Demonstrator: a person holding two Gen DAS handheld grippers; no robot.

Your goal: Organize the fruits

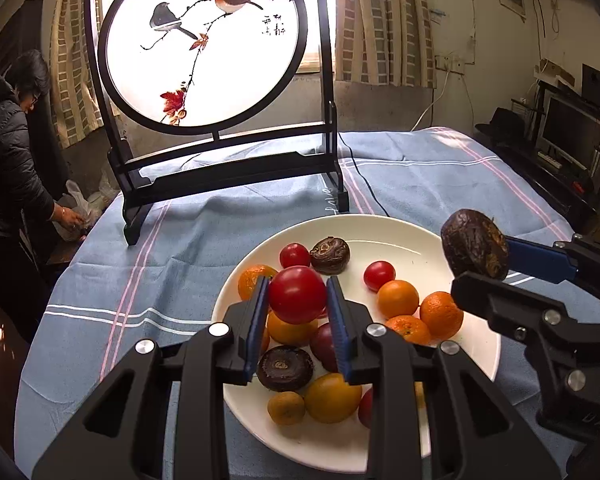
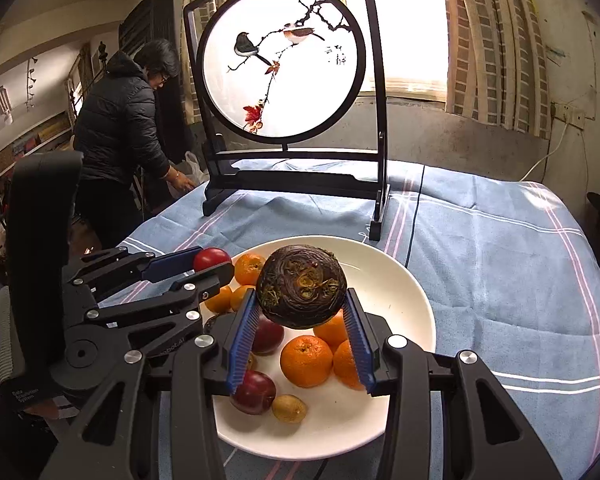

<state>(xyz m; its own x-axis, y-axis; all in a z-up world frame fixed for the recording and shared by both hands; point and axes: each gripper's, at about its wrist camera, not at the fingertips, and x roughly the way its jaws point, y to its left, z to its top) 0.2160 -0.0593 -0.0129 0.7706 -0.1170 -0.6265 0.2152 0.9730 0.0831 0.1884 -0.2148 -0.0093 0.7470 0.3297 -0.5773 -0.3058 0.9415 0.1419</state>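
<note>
A white plate [image 1: 400,232] on the blue cloth holds several oranges [image 1: 398,298], small red tomatoes [image 1: 379,275] and dark brown water chestnuts [image 1: 330,255]. My left gripper [image 1: 298,296] is shut on a red tomato [image 1: 297,294] and holds it above the plate. My right gripper [image 2: 302,308] is shut on a dark brown water chestnut [image 2: 301,286] above the plate [image 2: 404,292]; it also shows in the left wrist view [image 1: 474,243] at the right. The left gripper with its tomato [image 2: 211,259] shows at left in the right wrist view.
A black-framed round bird screen [image 1: 204,40] stands on the blue striped tablecloth [image 1: 440,184] behind the plate, with a black cable beside it. A person in a black jacket [image 2: 120,120] bends at the table's far left. A monitor [image 1: 572,132] stands at the right.
</note>
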